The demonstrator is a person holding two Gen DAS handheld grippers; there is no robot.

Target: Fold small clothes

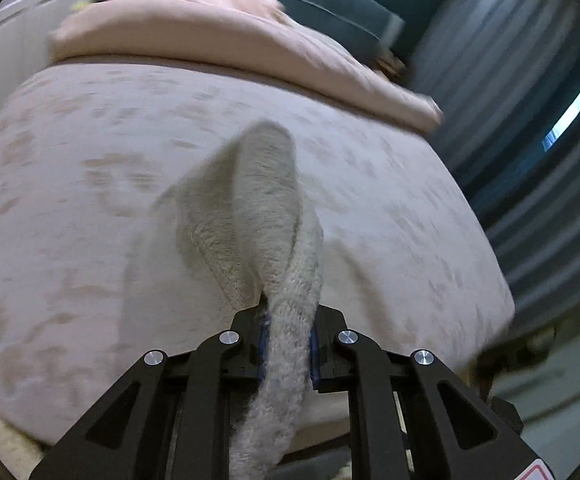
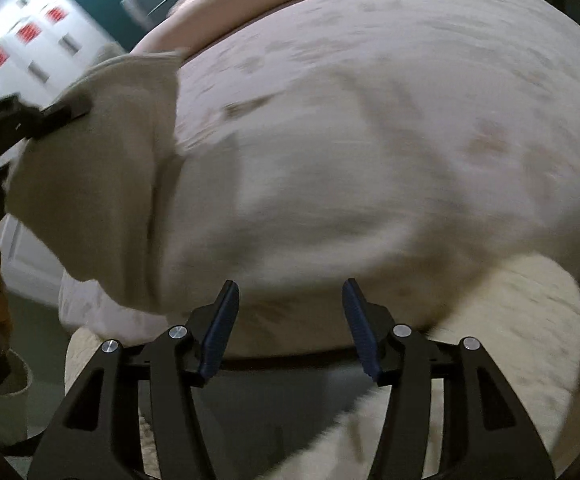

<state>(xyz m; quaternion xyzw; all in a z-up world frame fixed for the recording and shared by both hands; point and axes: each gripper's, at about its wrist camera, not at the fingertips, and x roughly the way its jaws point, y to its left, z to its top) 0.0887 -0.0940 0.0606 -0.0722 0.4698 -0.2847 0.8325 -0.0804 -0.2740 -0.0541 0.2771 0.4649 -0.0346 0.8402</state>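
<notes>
A small cream fleece garment (image 1: 246, 208) hangs from my left gripper (image 1: 288, 344), which is shut on a twisted bunch of it above the bed (image 1: 70, 200). In the right wrist view the same garment (image 2: 102, 184) hangs at the left, pinched by the left gripper (image 2: 56, 114). My right gripper (image 2: 290, 324) is open and empty, low over the near edge of the bed (image 2: 370, 140), to the right of the hanging garment. Both views are blurred.
A pink folded blanket (image 1: 210, 32) lies across the far side of the bed. A fluffy cream rug (image 2: 510, 340) lies on the floor at the bed's near side. Grey-blue curtains (image 1: 530, 120) hang to the right. A white cabinet (image 2: 22, 40) stands at the left.
</notes>
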